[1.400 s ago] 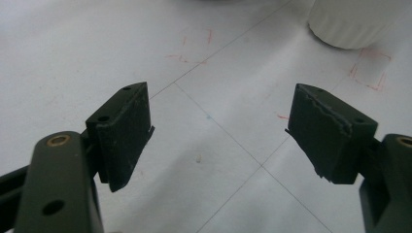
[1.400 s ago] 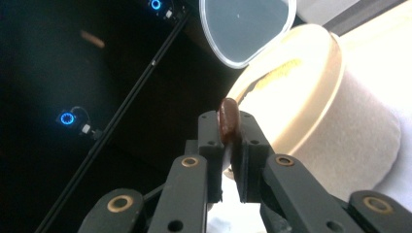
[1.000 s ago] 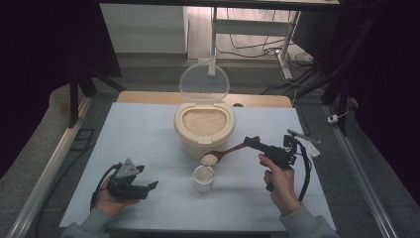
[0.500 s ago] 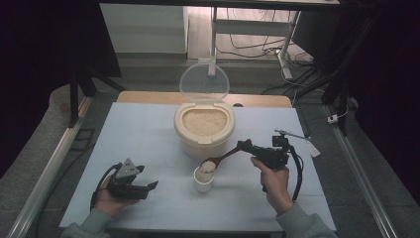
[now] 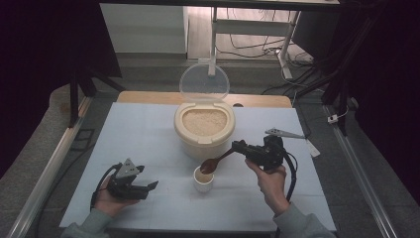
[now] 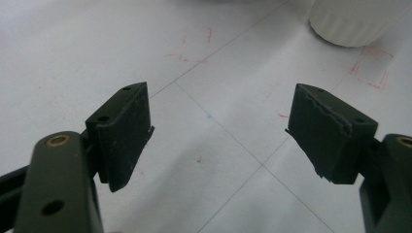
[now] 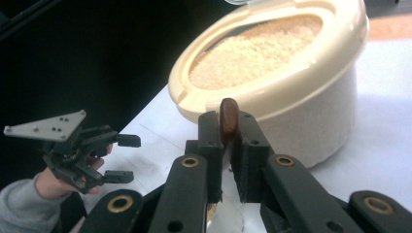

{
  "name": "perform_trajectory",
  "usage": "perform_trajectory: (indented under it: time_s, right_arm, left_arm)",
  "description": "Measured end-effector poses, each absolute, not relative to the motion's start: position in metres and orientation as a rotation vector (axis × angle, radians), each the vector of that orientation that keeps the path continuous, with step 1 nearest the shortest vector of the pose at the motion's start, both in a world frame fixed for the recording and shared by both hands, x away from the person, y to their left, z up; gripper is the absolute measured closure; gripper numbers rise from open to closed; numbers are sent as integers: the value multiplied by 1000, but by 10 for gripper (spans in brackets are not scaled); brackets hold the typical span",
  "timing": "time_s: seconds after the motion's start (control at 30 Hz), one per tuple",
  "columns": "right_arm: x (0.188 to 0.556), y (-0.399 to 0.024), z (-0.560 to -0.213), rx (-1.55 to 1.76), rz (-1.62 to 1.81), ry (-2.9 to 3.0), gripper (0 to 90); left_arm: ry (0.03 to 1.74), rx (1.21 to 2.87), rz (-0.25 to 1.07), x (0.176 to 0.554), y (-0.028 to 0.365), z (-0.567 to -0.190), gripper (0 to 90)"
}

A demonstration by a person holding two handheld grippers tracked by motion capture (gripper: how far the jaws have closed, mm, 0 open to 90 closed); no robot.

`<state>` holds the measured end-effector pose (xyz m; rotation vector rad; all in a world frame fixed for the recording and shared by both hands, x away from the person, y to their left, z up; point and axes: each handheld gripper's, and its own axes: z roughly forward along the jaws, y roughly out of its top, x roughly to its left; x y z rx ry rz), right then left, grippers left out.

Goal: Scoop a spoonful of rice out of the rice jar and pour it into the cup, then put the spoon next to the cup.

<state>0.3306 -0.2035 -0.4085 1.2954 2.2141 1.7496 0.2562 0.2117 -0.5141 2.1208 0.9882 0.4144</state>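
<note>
Claws first: the right claw (image 5: 239,147) pinches the spoon (image 5: 216,161) handle tight, bowl tipped over the cup (image 5: 203,179) just in front of the rice tub (image 5: 204,127), likely to pour. Left claw (image 5: 150,186) rests wide open, empty, left of the cup.

Your tub of grain (image 5: 204,128) sits on the tabletop (image 5: 138,139) at the middle of its far edge, its lid (image 5: 203,83) standing upright behind it. Just in front of the tub, toward the near edge, stands a small cup (image 5: 203,178). A spoon (image 5: 215,162) reaches from your right gripper (image 5: 241,147) leftward, its bowl just over the cup's rim. That gripper sits right of the cup, between the tub and the near right corner. Your left gripper (image 5: 148,186) rests by the near left corner, well apart from the cup, its jaws pointing right toward it. A loose plate (image 5: 283,133) lies near the right edge, behind your right gripper.
</note>
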Motion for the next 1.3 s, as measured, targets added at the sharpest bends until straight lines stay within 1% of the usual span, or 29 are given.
perform_trajectory:
  time_s: [0.2, 0.7, 0.87, 1.1, 1.3]
  right_arm:
    - [326, -205, -403, 1202, 1766, 2207, 834]
    - [326, -223, -398, 1205, 1840, 2197, 834]
    - [325, -239, -392, 1236, 1875, 2184, 834]
    - [320, -263, -383, 1266, 1840, 2214, 834]
    - [317, -266, -389, 1270, 1762, 2329, 834]
  left_arm:
    - [989, 2124, 415, 256, 211, -514, 233]
    - [992, 2120, 414, 257, 211, -514, 233]
    - [993, 2120, 414, 257, 212, -515, 233]
    - [990, 2118, 415, 258, 211, -514, 233]
    - [987, 2123, 416, 258, 210, -514, 233]
